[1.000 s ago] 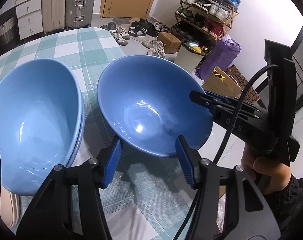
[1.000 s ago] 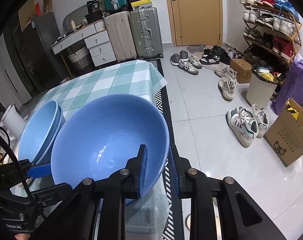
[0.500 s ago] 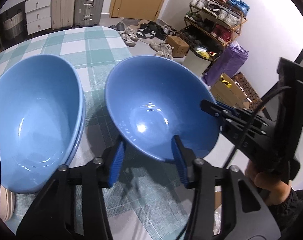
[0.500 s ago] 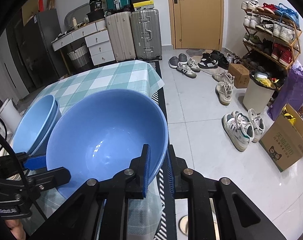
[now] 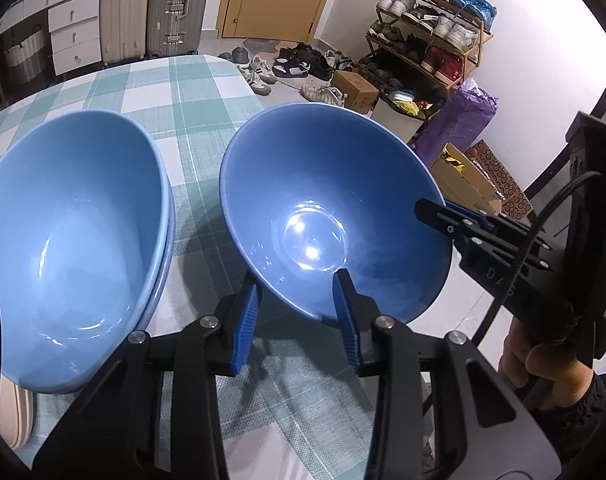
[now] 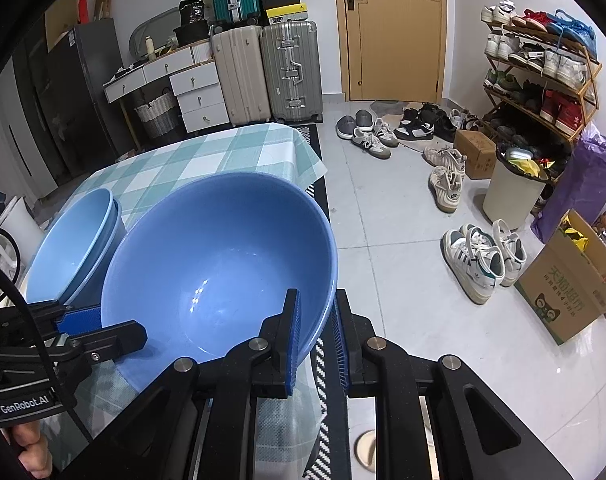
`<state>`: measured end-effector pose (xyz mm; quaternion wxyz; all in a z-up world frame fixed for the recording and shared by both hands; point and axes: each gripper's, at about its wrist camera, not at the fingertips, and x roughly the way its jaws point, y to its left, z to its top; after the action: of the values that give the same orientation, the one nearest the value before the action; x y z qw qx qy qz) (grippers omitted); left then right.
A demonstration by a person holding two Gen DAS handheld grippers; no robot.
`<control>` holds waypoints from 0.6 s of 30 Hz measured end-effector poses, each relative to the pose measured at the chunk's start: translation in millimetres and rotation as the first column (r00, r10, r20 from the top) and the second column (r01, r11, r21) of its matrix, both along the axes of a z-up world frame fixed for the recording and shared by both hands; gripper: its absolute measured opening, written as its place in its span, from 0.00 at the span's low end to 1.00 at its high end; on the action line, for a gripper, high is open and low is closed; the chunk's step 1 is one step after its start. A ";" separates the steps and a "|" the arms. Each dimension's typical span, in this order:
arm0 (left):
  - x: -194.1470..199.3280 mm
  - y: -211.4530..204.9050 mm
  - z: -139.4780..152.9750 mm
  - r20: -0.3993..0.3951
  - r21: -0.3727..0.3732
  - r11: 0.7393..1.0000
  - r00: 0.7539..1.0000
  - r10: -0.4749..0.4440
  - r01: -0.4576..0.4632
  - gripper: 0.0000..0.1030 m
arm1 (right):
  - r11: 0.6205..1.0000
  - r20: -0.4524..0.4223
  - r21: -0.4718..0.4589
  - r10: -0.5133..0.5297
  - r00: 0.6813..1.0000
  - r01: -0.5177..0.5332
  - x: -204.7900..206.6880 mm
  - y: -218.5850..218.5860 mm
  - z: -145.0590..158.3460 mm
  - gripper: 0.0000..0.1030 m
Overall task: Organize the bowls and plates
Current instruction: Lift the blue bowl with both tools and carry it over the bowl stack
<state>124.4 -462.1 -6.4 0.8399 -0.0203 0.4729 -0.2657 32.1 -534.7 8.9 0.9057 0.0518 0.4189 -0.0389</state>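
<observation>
A deep blue bowl [image 5: 327,216] hangs tilted over the right edge of the checked table [image 5: 175,92]. My right gripper [image 6: 317,332] is shut on its right rim, one pad inside and one outside; it also shows in the left wrist view [image 5: 455,216]. My left gripper [image 5: 295,316] straddles the bowl's near rim. Its jaws are closing, with a gap still left between pads and wall. A stack of lighter blue bowls [image 5: 75,232] stands on the table to the left.
Pale plates [image 5: 19,412] lie at the table's near left corner. Past the table edge on the right is tiled floor with shoes [image 6: 479,260], a cardboard box [image 6: 571,292] and a bin [image 6: 511,196]. Suitcases [image 6: 291,72] and drawers stand at the back wall.
My left gripper's fingers have drawn closer together around the bowl's near rim. The right gripper has tightened on the right rim and stayed where it was.
</observation>
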 end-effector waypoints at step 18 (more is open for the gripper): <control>-16.7 4.4 25.5 0.057 -0.016 0.999 0.998 -0.037 0.038 0.32 | 0.999 0.049 -0.033 -0.016 0.999 0.017 -25.2 11.5 35.1 0.15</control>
<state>107.8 -457.6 19.1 0.8475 -0.0110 0.4471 -0.2858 6.9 -523.2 43.9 0.9160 0.0409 0.3956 -0.0522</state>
